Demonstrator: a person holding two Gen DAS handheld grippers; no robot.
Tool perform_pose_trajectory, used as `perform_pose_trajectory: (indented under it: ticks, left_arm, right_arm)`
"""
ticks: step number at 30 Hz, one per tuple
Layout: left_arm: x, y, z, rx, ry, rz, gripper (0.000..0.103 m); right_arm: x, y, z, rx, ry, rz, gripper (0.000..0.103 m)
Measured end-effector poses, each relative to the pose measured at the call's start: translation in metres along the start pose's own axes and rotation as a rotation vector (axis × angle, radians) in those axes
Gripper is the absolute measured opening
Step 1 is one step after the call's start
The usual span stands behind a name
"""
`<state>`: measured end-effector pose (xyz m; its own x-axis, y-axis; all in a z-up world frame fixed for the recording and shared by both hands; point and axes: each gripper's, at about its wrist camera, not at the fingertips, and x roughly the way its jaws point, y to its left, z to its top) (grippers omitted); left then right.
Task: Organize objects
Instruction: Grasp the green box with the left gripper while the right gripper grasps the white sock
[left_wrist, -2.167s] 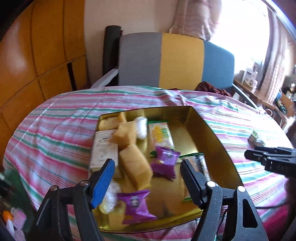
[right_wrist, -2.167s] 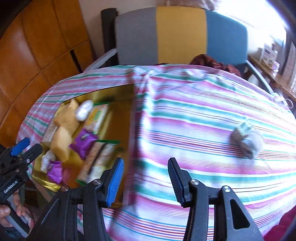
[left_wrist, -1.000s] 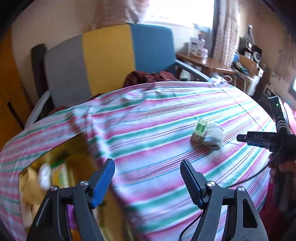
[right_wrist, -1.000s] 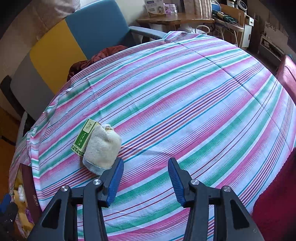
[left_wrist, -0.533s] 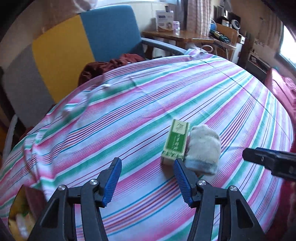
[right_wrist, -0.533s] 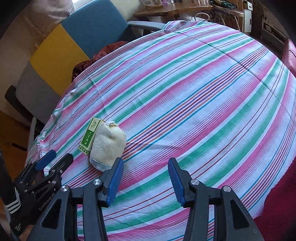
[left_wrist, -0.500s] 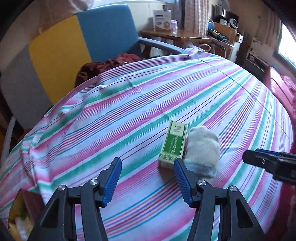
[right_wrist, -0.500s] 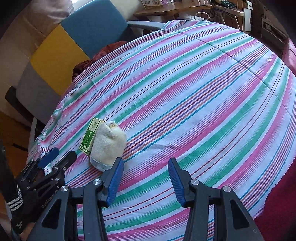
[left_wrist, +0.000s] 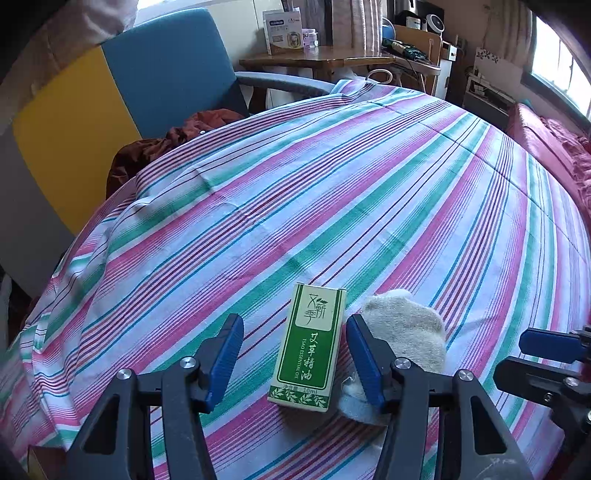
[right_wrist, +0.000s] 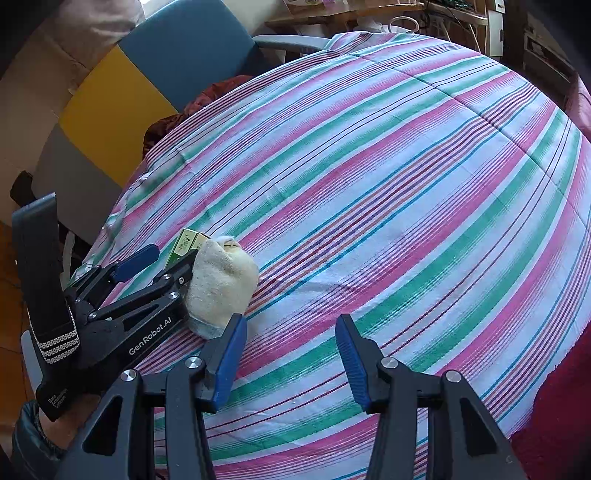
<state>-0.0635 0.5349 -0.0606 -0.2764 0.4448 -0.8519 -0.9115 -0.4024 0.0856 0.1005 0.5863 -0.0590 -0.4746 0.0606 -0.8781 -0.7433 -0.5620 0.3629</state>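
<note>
A small green essential-oil box lies flat on the striped tablecloth, touching a rolled cream sock on its right. My left gripper straddles the box, and its jaws are closing. A gap still shows on the box's left, and the right finger is wedged between box and sock. The right wrist view shows the same left gripper over the box beside the sock. My right gripper hovers open over bare cloth just right of the sock, holding nothing.
A grey, yellow and blue chair stands past the table's far edge with a dark red cloth on its seat. A wooden side table with a carton is behind. Red fabric borders the right side.
My left gripper swung away from the gold tin to the green box, came down over it and narrowed its jaws. The right gripper stayed put beside the sock.
</note>
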Motion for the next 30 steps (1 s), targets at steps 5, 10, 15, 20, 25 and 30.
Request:
perform_pose_trajectory:
  ticks: [5,10,15,20,25,30]
  left_arm:
    - [0.007,0.022,-0.015,-0.070,0.062,-0.044,0.031]
    - [-0.011,0.040,-0.036,-0.173,0.059,-0.066,0.031]
    - [-0.047,0.047,-0.056,-0.233,0.018,-0.066,0.031]
    - [-0.092,0.052,-0.080,-0.291,-0.038,-0.083,0.031]
    - [-0.135,0.068,-0.111,-0.368,-0.082,-0.086,0.031]
    - [-0.177,0.094,-0.146,-0.445,-0.129,-0.066,0.031]
  right_arm:
    - [0.001,0.000,-0.001,-0.010,0.001,-0.015,0.051]
    - [0.003,0.006,-0.003,-0.031,0.014,-0.013,0.051]
    - [0.004,0.026,0.000,-0.071,0.036,0.032,0.051]
    - [0.019,0.036,0.019,-0.036,0.050,0.055,0.066]
    - [0.049,0.040,0.032,0.010,0.089,0.058,0.069]
    - [0.060,0.057,0.036,-0.048,0.091,0.080,0.058]
